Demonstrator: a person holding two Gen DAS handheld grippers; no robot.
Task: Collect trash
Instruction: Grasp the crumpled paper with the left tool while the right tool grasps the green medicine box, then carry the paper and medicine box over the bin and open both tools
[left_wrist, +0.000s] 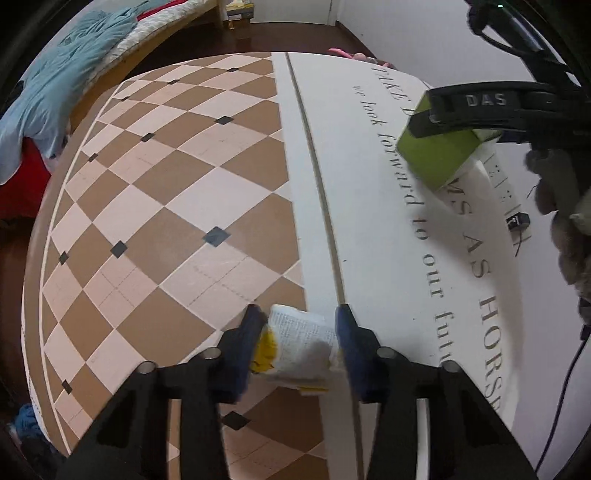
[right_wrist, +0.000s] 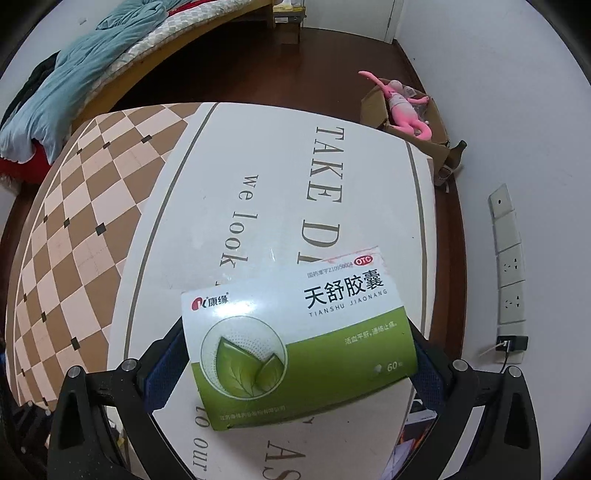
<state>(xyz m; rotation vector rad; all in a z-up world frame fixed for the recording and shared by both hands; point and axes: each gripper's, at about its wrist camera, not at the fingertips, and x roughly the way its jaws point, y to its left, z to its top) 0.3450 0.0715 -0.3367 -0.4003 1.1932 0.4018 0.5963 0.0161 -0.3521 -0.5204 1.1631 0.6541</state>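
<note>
A crumpled white and yellow wrapper (left_wrist: 301, 345) sits between the blue pads of my left gripper (left_wrist: 300, 325), which is shut on it just above the table (left_wrist: 166, 177). My right gripper (right_wrist: 299, 354) is shut on a green and white medicine box (right_wrist: 295, 332), held flat over the table's white printed mat (right_wrist: 258, 177). In the left wrist view that box (left_wrist: 439, 155) hangs at the upper right, clamped by the right gripper (left_wrist: 447, 122), a person's hand (left_wrist: 565, 206) behind it.
The table carries a brown checkered cloth (right_wrist: 74, 236) on its left side. A cardboard box (right_wrist: 413, 122) with a pink plush toy (right_wrist: 402, 107) stands on the dark floor beyond the table. A bed with a blue blanket (right_wrist: 74, 77) lies at the far left. Wall sockets (right_wrist: 511, 266) are on the right.
</note>
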